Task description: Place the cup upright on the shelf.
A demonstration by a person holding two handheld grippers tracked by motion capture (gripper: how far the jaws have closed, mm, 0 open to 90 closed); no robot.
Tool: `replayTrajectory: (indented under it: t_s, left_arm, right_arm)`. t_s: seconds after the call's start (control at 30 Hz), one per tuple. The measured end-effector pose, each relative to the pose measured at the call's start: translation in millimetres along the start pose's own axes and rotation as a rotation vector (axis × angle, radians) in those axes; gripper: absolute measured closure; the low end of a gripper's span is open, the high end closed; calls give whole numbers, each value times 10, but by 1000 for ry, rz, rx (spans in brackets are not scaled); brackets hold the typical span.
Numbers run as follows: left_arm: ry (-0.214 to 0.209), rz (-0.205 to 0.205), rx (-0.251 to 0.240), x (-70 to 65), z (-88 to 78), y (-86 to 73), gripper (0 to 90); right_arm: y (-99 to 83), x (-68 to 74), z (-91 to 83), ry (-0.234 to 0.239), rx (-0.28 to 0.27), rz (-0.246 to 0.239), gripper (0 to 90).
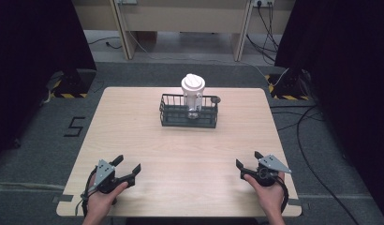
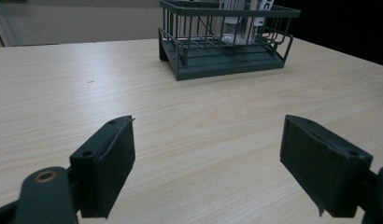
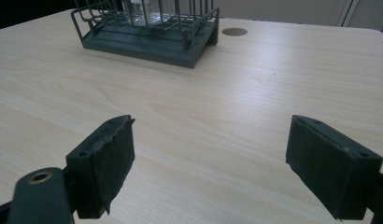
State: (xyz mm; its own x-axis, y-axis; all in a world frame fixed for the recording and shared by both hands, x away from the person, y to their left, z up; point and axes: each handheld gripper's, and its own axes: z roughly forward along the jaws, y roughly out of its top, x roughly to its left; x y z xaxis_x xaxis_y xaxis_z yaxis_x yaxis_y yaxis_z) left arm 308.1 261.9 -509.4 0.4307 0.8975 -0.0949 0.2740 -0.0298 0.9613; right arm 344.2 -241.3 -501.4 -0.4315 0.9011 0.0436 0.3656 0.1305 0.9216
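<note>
both grippers — left (image 1: 129, 169), right (image 1: 247, 163) — wide open, empty, well short of the rack (image 1: 188, 117); tall cup (image 1: 193, 96) inside could tip if clipped.

High view: looked forward and down from above the person's side, far enough to take in the whole bench (image 1: 180, 154) and the floor around it.
Left claw view: rode low over the bench near its front left, facing forward and rightward along its own jaws toward the wire basket (image 2: 224, 44).
Right claw view: sat equally low near the front right, facing forward and leftward.
Shared: all three views caught the wire basket and the bare wood before it; both claw views met at it from opposite corners.
</note>
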Motion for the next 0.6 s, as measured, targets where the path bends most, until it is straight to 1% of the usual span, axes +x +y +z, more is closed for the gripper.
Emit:
replayTrajectory:
  t_s: [0.23, 0.4, 0.5, 0.6]
  left_arm:
    - [0, 0, 0, -1, -1, 0, 175]
    - [0, 0, 0, -1, -1, 0, 175]
    - [0, 0, -1, 1, 1, 0, 175]
    - [0, 0, 0, 3, 6, -1, 175]
  right_arm:
    - [-73, -36, -41, -11, -4, 9, 163]
    - [-72, -48, -57, -18, -19, 6, 163]
    - [-63, -40, -60, -13, -26, 20, 164]
    - [-33, -23, -60, 10, -40, 22, 166]
